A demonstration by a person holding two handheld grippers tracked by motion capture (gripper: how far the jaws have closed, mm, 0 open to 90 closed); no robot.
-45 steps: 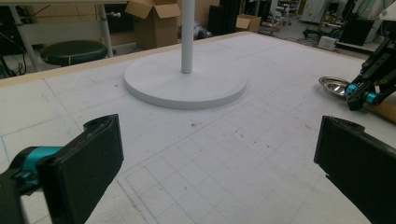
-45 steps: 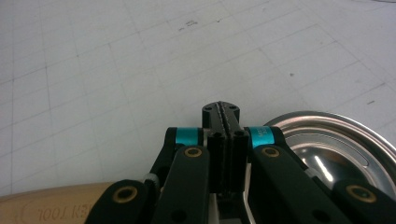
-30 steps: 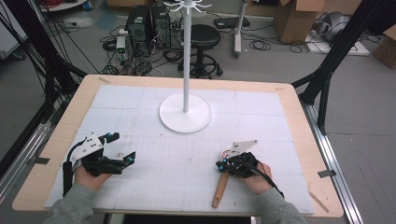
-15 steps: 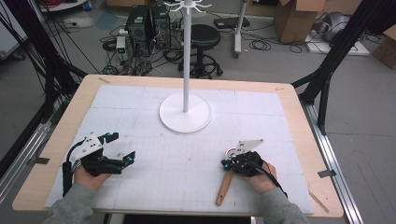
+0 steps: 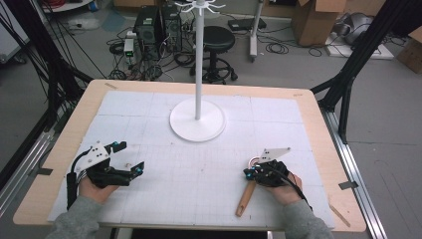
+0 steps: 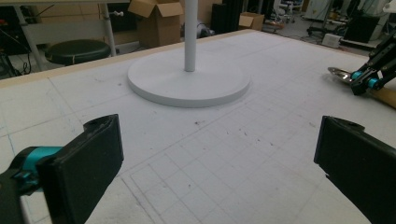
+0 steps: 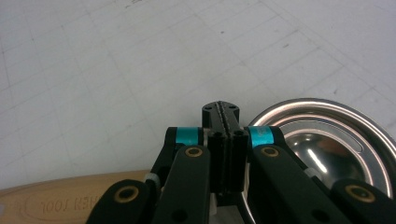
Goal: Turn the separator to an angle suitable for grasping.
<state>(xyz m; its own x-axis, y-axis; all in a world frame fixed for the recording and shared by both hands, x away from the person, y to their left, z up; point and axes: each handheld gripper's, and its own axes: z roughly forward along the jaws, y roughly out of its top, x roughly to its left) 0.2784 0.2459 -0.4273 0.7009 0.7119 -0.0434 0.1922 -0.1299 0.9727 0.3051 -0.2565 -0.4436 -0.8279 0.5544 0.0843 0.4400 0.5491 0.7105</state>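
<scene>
The right tool (image 5: 255,171) had its jaws pressed together over the neck of a ladle (image 5: 247,191); whether the metal was pinched between them could not be told. In the right gripper view the closed tips sat just beside the shiny steel bowl (image 7: 327,140), with the wooden handle (image 7: 70,198) running off to the side below them. From the high view the ladle lay on the near right part of the counter (image 5: 318,124), its handle pointing toward the near edge. The left tool (image 5: 119,159) rested well apart at the near left, its two black pads (image 6: 88,163) standing wide apart with nothing between them.

Between the two and farther off stood a white stand (image 5: 198,117), a round base with a thin upright pole. The counter was a pale wooden board covered by a white gridded mat (image 5: 199,174), lightly marked with small dark specks.

Beyond the far edge, the grey floor (image 5: 278,69) held a black stool (image 5: 219,40), computer cases (image 5: 159,25), loose cables and cardboard boxes (image 5: 318,20). Black frame struts (image 5: 348,74) rose at both sides.

Counted: two tools, one ladle, one stand, one stool.
</scene>
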